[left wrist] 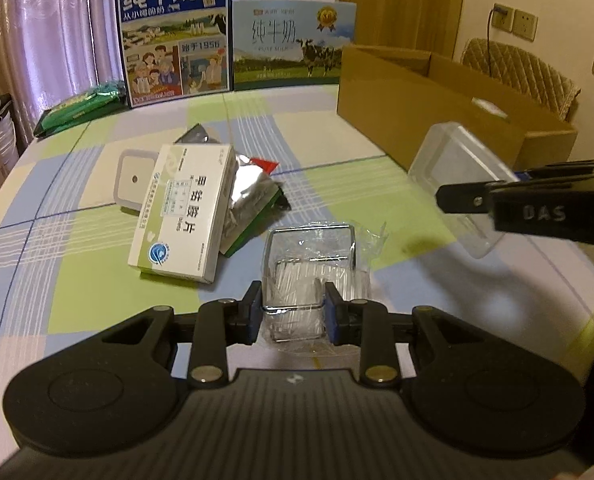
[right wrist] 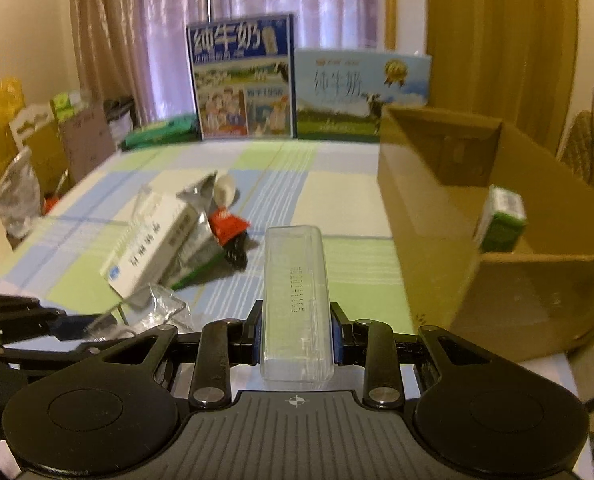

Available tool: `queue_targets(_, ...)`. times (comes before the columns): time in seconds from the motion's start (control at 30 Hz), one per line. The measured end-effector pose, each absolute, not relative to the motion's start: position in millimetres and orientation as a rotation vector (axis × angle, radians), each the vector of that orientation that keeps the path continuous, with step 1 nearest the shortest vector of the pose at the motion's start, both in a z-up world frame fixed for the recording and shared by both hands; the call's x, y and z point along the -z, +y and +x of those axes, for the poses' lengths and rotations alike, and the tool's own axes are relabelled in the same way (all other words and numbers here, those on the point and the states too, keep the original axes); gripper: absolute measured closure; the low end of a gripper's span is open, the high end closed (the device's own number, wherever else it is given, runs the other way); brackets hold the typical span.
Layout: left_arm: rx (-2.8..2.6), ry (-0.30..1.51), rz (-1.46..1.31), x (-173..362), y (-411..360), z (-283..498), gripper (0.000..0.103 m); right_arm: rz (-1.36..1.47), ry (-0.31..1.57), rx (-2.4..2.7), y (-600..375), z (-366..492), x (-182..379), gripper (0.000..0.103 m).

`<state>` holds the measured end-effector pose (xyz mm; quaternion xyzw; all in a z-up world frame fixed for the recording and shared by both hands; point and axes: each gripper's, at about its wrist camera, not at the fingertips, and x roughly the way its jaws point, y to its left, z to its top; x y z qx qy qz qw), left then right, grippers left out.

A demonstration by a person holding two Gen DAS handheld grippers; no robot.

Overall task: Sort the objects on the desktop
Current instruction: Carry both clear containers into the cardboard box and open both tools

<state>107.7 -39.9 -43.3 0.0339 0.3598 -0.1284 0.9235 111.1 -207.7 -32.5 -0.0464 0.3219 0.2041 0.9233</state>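
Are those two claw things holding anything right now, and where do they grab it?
Left gripper: shut on the plastic-wrapped chrome wire rack, across its near end. Right gripper: shut on the clear plastic rectangular case, by its long sides near the near end.

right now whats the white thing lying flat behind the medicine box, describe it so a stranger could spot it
On the checked tablecloth, left of the open cardboard box, lies a heap with a white medicine box on top. Just behind its left edge sits the white square gadget. Unlike the crinkled foil packets beside it, it is smooth, with rounded corners and one small dark dot at its centre.
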Motion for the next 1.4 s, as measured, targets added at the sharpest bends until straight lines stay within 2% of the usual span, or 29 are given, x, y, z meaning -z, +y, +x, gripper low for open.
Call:
queue_targets(0.37, 0.332, 0.617, 0.068, -30, -83, 112, 0.077, -0.045, 0.537, -0.353, -263, 113, -44, 0.075)
queue_targets(0.67, 0.473, 0.560, 0.106, -64, -169, 147, 0.077, -0.036, 0.520, -0.231, -342, 145, -66, 0.075)
queue_targets(1.1, 0.650, 0.693, 0.170, -42, -260, 218, 0.077, -0.030, 0.542, -0.180, -401, 190, -52, 0.075)
queue_targets(1.4, 0.617, 0.678, 0.248, -8, -283, 244, 0.077, -0.042, 0.569, -0.194, -404, 217, -33, 0.075)
